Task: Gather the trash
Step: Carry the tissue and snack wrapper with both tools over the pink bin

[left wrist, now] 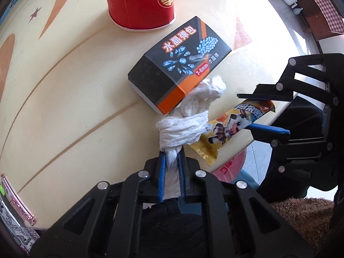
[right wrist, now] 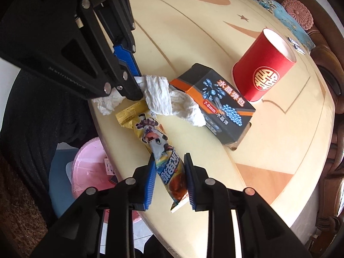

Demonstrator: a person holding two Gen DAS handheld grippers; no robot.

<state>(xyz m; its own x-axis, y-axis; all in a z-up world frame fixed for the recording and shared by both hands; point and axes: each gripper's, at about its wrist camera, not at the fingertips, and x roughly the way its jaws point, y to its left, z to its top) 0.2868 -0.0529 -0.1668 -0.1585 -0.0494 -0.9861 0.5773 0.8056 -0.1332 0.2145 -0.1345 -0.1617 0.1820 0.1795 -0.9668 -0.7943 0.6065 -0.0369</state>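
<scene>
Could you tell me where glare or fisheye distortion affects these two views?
Left wrist view: daylight blows out the table at upper right, its inlay lines bow strongly, and the crumpled tissue stays sharp. Right wrist view: even light, the red paper cup leans from lens distortion, the left gripper is dark, and the corners are vignetted.

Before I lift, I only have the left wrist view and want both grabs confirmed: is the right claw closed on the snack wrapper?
Observer: Yes, both blue pads of the right claw press the snack wrapper near one end.
Operator: The red cup's top is cut off for me.
Observer: The red cup stands upright, mouth open.
Operator: Any tissue behind my claw?
Observer: A loose tail of the tissue lies on the table behind the left claw.
</scene>
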